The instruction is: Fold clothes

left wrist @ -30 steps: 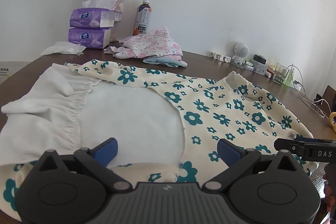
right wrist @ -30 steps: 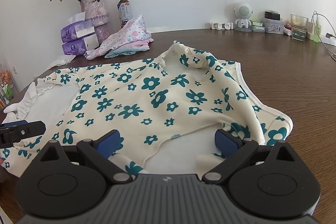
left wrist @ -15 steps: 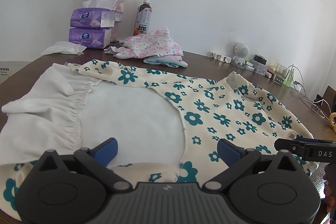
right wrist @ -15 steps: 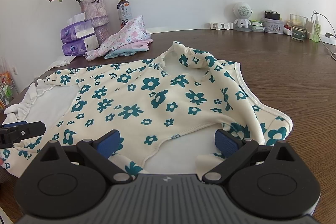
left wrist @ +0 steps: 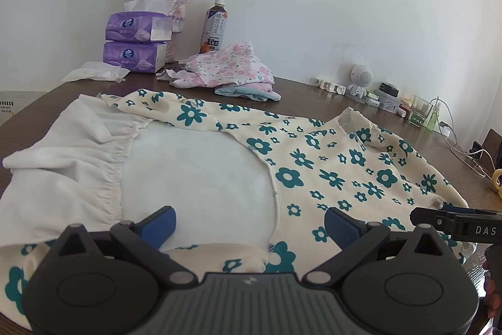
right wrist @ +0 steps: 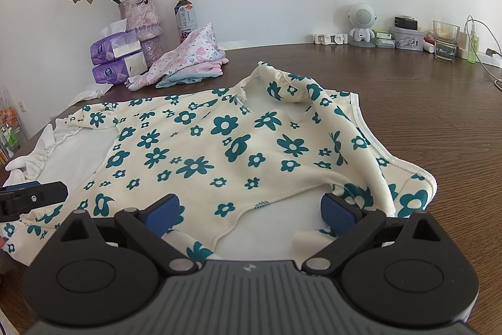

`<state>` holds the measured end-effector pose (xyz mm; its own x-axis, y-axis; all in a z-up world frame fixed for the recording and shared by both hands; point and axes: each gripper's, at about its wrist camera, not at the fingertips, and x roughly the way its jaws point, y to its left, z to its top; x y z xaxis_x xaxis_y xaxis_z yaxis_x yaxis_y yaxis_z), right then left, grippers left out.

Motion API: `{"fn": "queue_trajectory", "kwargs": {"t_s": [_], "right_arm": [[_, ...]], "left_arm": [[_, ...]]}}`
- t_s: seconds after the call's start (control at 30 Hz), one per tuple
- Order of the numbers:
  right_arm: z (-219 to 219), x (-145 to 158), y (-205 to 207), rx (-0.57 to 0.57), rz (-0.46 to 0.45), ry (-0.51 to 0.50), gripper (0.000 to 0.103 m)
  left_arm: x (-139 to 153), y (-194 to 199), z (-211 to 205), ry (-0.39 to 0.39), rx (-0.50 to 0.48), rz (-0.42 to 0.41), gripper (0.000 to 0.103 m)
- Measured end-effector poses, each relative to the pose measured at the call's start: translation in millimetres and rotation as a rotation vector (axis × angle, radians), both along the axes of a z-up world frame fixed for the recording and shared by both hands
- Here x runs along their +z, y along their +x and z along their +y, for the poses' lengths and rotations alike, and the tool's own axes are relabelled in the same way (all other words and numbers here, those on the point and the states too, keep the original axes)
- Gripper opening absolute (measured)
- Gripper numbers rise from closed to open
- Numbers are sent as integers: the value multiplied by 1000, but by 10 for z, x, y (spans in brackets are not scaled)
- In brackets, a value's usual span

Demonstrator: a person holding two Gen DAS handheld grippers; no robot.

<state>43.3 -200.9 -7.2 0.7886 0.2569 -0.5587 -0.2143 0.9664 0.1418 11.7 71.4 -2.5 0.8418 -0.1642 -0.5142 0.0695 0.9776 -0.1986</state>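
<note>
A cream garment with teal flowers (left wrist: 329, 171) (right wrist: 200, 153) lies spread on the brown table, its white lining (left wrist: 200, 178) turned up on the left. My left gripper (left wrist: 249, 225) is open over the garment's near hem by the lining. My right gripper (right wrist: 251, 212) is open over the near edge at the other side, above a flap of the fabric. Each gripper's black finger shows at the edge of the other's view: the right one (left wrist: 455, 223), the left one (right wrist: 31, 197). Neither holds cloth.
A folded pink floral garment (left wrist: 229, 71) (right wrist: 188, 58) lies at the back beside a tea bottle (left wrist: 214, 27), tissue packs (left wrist: 135, 43) and a vase of roses (left wrist: 169, 5). Small items, a glass and cables (right wrist: 445, 40) line the far right. Bare table (right wrist: 423, 102) lies right of the garment.
</note>
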Motion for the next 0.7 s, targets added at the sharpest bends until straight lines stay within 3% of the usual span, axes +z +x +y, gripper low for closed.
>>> {"fn": "queue_trajectory", "kwargs": {"t_s": [0.7], "right_arm": [[-14,3,-10,-3,-1,4,98]], "left_arm": [[0,-5,0,-1,4,-1,101]]}}
